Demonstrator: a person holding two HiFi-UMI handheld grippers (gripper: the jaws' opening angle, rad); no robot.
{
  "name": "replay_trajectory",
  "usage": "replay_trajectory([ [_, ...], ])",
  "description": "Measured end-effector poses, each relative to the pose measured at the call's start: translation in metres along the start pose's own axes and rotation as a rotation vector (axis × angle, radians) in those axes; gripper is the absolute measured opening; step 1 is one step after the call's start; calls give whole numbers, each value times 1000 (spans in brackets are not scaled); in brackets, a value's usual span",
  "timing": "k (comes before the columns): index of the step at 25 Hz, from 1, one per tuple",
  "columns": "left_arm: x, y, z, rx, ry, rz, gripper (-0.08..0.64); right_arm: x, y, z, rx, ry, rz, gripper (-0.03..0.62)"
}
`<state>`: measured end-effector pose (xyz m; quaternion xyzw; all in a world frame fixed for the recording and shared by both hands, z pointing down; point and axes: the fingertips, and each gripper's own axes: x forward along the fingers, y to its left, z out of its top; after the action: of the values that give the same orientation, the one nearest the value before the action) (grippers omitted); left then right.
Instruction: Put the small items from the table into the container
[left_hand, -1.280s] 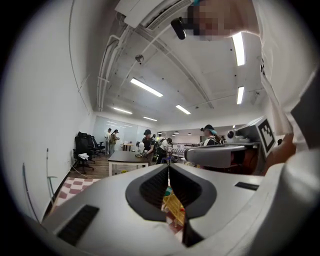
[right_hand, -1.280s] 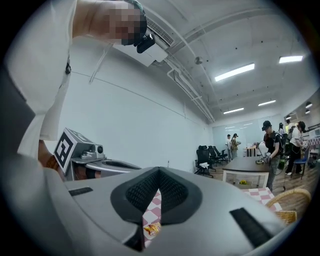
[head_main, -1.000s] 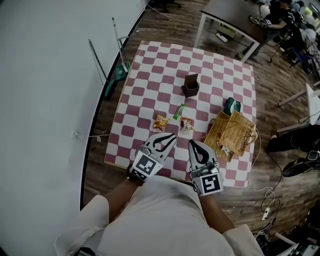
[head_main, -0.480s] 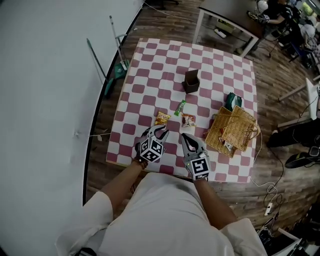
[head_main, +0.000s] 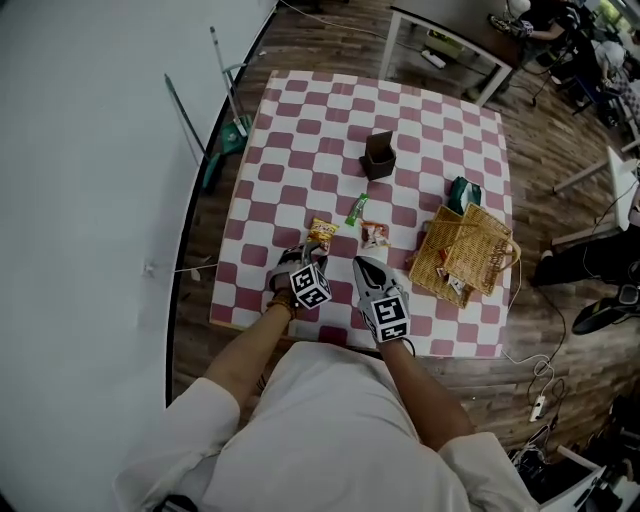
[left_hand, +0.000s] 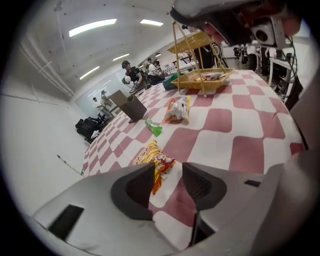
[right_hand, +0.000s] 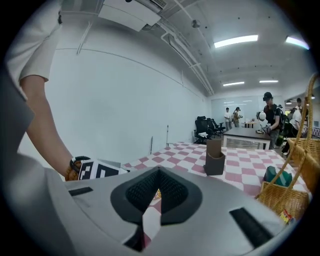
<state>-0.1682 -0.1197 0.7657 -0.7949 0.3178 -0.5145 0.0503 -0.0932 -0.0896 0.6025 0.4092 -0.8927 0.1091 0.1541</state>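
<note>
- While the left gripper (left_hand: 167, 182) opens its jaws just short of the yellow packet (left_hand: 154, 161), which lies flat on the table (head_main: 300, 140), they may shove it away — no grip.
- Right gripper (right_hand: 159, 186), jaws together and empty, could nudge the white packet (head_main: 374, 235) nearby.
- Basket (head_main: 485, 250) stands well apart — a loose pinch drops the packet.

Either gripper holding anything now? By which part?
Nothing is held. The left gripper has its jaws opening, with the yellow snack packet showing in their gap, flat on the table and ungripped. The right gripper is shut and empty.
</note>
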Motion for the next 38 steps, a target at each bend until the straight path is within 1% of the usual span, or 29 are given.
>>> replay_trajectory([
  [2,5,1,-4,24,14,27,206,0,0,1,7,0,-3,5],
  [6,11,4,-3,74,14,72,207,-1,1,0,11,2,-2,5],
  [9,17,4,-2,97,15,78,207,-3,0,-2,12,6,-5,5],
  [12,18,2,-1,103,15,74,207,-5,-1,-3,12,7,-7,5],
  [13,18,2,-1,104,13,74,200,-6,-1,-4,12,8,-8,5],
  [17,18,3,1,96,-6,76,129,-8,-3,-6,20,8,-15,5],
  [21,21,6,-5,79,-9,91,78,-10,-6,-10,28,11,-22,5],
  [24,11,14,-3,55,-12,107,53,-13,-9,-12,36,11,-30,5],
  [27,1,22,2,22,-34,121,48,-15,-12,-11,42,7,-37,5],
  [33,-26,39,10,-92,-89,155,40,-20,-14,-2,43,-14,-37,5],
  [38,-58,52,27,-222,-170,158,38,-27,-14,7,21,-27,-32,5],
])
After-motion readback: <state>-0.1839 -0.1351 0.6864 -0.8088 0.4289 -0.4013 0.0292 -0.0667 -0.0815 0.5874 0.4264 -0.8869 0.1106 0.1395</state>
